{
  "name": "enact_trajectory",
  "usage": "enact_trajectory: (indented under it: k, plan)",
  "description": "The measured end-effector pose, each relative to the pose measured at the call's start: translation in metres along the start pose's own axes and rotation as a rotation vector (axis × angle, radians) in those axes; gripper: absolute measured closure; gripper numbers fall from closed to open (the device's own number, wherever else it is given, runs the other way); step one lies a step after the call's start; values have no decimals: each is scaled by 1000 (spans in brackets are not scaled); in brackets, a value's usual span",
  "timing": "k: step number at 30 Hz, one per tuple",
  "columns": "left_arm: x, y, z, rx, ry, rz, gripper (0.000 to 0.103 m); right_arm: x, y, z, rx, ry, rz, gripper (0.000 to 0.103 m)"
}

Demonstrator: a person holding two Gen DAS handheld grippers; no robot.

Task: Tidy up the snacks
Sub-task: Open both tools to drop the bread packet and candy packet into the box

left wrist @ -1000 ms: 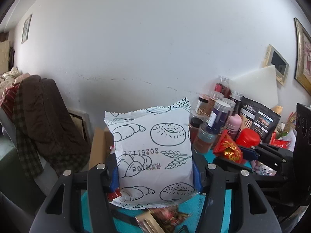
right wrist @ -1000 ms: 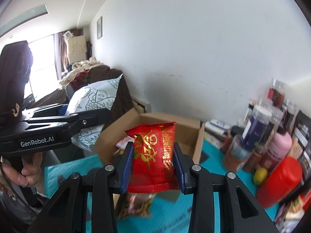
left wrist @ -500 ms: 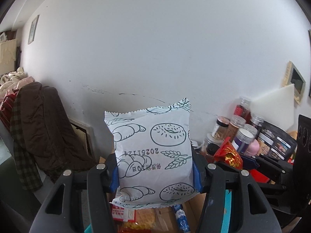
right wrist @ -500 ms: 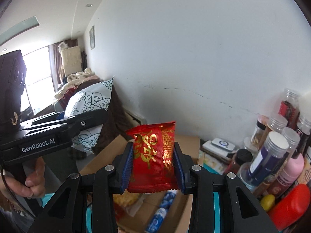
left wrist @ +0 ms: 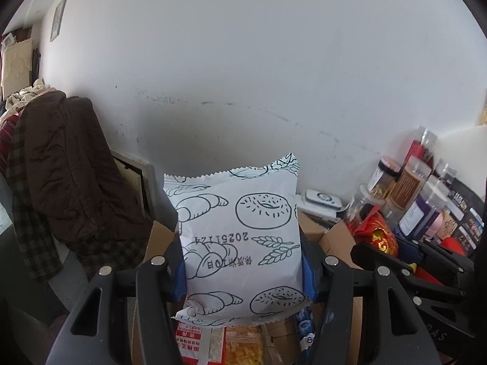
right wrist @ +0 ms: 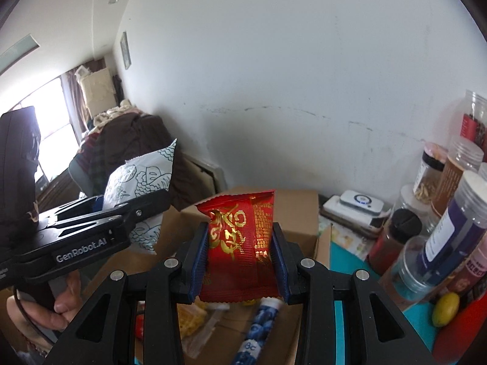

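Note:
My left gripper (left wrist: 242,261) is shut on a white bread packet (left wrist: 240,237) printed with bagels and croissants, held above an open cardboard box (left wrist: 338,234). My right gripper (right wrist: 240,261) is shut on a red snack packet with gold lettering (right wrist: 240,243), also held above the box (right wrist: 299,213). The left gripper and its white packet (right wrist: 143,182) show at the left of the right wrist view. The red packet (left wrist: 377,237) shows at the right of the left wrist view. Several snacks lie in the box, among them a blue tube (right wrist: 258,328) and a yellow packet (left wrist: 243,346).
Several jars and bottles (right wrist: 450,213) crowd the teal table (right wrist: 347,246) to the right of the box, with a yellow lemon (right wrist: 446,308). A white device (right wrist: 360,202) lies by the wall. A chair draped with dark coats (left wrist: 61,167) stands at the left.
Both grippers have moved forward over the open box while holding their packets. The box interior and its snacks now show below them.

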State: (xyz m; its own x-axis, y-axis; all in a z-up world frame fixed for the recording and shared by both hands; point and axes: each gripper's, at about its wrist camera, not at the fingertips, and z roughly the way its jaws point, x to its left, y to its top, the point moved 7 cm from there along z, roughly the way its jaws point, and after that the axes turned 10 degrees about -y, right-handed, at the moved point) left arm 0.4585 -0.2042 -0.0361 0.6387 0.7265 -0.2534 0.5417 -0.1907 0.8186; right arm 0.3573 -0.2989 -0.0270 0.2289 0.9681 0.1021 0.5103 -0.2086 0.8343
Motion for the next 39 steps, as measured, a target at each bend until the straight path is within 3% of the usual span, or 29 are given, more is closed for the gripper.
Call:
enact_trajectory:
  k: [6,18,33,39]
  plan:
    - [15,-12,27,78,56,-34,47,-7,-10,21,59,-54,8,65]
    - [15,-27,48,153,59,-42,47,-1,-32,50,164,-66,-11,65]
    - [5,-39,63,212,54,-5,47,-10,-41,60,213,-117,17,64]
    - [5,-40,63,225,84,17,47,-16,-42,62,226,-147,23,54]
